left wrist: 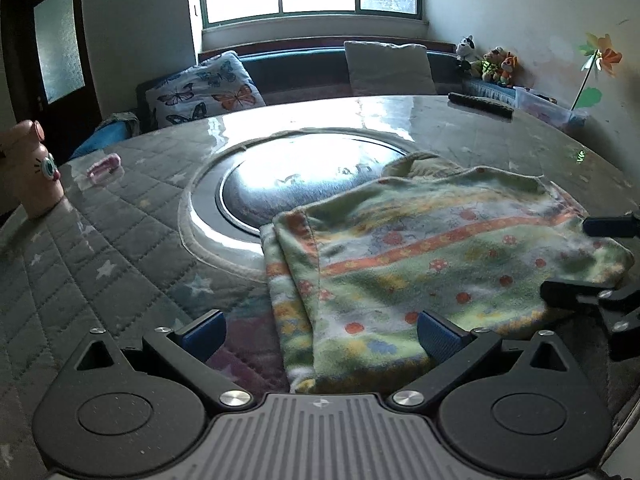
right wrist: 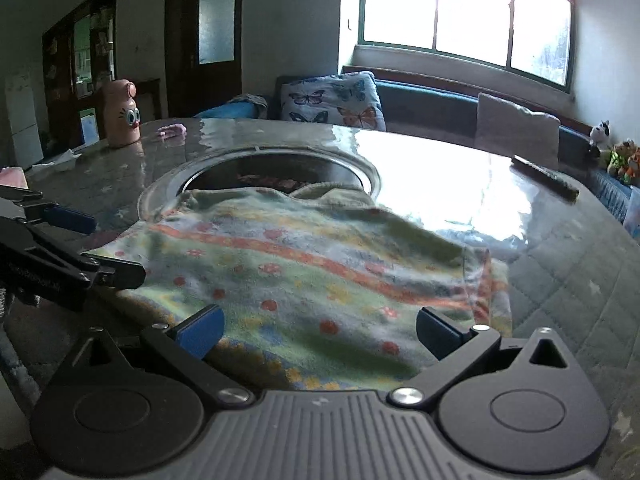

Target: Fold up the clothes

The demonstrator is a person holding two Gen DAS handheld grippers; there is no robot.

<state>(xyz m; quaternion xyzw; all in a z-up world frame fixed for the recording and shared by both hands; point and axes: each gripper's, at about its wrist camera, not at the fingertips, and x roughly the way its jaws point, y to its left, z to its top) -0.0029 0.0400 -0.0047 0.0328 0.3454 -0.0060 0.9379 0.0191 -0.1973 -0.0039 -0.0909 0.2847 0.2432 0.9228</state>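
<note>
A green fleece garment [left wrist: 432, 264] with orange stripes and small red flowers lies flat on the round table, partly over the central metal disc [left wrist: 296, 184]. My left gripper [left wrist: 320, 334] hovers open over the garment's near left corner. Its blue-padded fingers [left wrist: 202, 334] are wide apart and hold nothing. The right gripper shows at the right edge of the left wrist view, open at the garment's right side. In the right wrist view my right gripper [right wrist: 318, 332] is open over the garment [right wrist: 304, 268], and the left gripper [right wrist: 76, 240] stands open at the left.
A pink bottle with cartoon eyes [right wrist: 120, 114] and a small pink item [left wrist: 105, 165] stand on the table's far left. A dark remote [left wrist: 480, 105] lies at the far right edge. Behind the table are a sofa with a butterfly cushion [left wrist: 204, 90] and plush toys [left wrist: 496, 65].
</note>
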